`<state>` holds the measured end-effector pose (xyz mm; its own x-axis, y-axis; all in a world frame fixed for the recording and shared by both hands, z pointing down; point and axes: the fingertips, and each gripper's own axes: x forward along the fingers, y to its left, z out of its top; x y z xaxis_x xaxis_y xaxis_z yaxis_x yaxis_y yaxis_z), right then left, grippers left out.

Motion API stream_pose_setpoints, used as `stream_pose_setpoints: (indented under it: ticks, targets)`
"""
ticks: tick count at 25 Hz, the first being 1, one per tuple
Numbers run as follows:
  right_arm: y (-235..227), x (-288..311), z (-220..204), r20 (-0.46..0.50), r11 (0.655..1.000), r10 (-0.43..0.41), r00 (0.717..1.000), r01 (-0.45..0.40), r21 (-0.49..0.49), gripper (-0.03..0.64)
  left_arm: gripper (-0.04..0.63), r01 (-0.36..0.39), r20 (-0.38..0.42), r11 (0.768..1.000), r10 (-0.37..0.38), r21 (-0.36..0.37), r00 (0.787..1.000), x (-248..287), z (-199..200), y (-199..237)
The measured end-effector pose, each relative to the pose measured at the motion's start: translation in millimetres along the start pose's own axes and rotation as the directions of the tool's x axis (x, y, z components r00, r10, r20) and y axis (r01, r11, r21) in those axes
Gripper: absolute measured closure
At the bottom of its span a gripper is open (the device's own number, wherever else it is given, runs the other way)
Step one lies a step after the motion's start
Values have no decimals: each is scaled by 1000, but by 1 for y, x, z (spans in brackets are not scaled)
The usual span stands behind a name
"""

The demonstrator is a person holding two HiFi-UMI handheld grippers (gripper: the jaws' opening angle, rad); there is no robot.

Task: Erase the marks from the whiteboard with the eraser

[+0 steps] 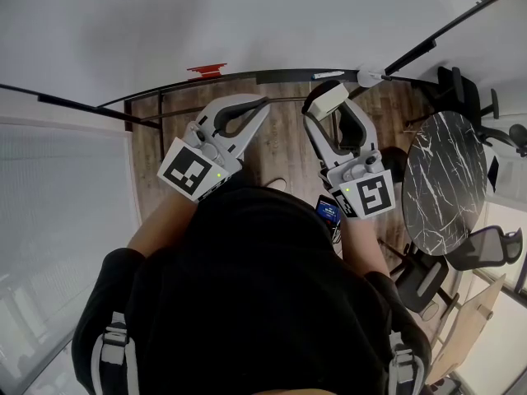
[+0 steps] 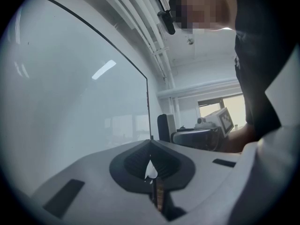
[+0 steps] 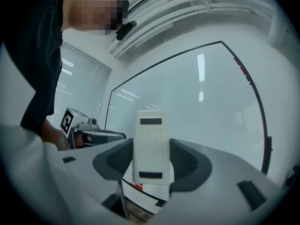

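The whiteboard (image 1: pixel 247 23) fills the top of the head view, and the part in view looks blank. It also shows in the left gripper view as the whiteboard (image 2: pixel 70 97) and in the right gripper view as the whiteboard (image 3: pixel 197 93). My right gripper (image 1: pixel 323 110) is shut on a white eraser (image 1: pixel 328 99), held a little short of the board's lower edge. Between the dark pads the eraser (image 3: pixel 151 146) stands upright in the right gripper (image 3: pixel 151 162). My left gripper (image 1: pixel 260 107) is shut with nothing in it, its pads meeting in the left gripper (image 2: pixel 151 159).
A black tray rail (image 1: pixel 272 76) runs under the board with a red item (image 1: pixel 206 70) on it. A round black marble table (image 1: pixel 449 179) and office chairs (image 1: pixel 486 245) stand to the right. Wooden floor (image 1: pixel 284 146) lies below. A small blue-screened device (image 1: pixel 328 212) hangs at the person's front.
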<state>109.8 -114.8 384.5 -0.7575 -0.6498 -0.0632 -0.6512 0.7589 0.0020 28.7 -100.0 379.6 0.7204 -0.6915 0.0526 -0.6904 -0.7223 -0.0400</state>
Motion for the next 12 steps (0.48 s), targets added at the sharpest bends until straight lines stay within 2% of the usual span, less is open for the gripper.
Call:
stream_pose_setpoints:
  ticks: [12]
  targets:
    - [-4, -3, 0, -2, 1000, -8, 1000, 8, -2, 374, 591, 11, -2, 1000, -11, 8, 1000, 4, 1, -2]
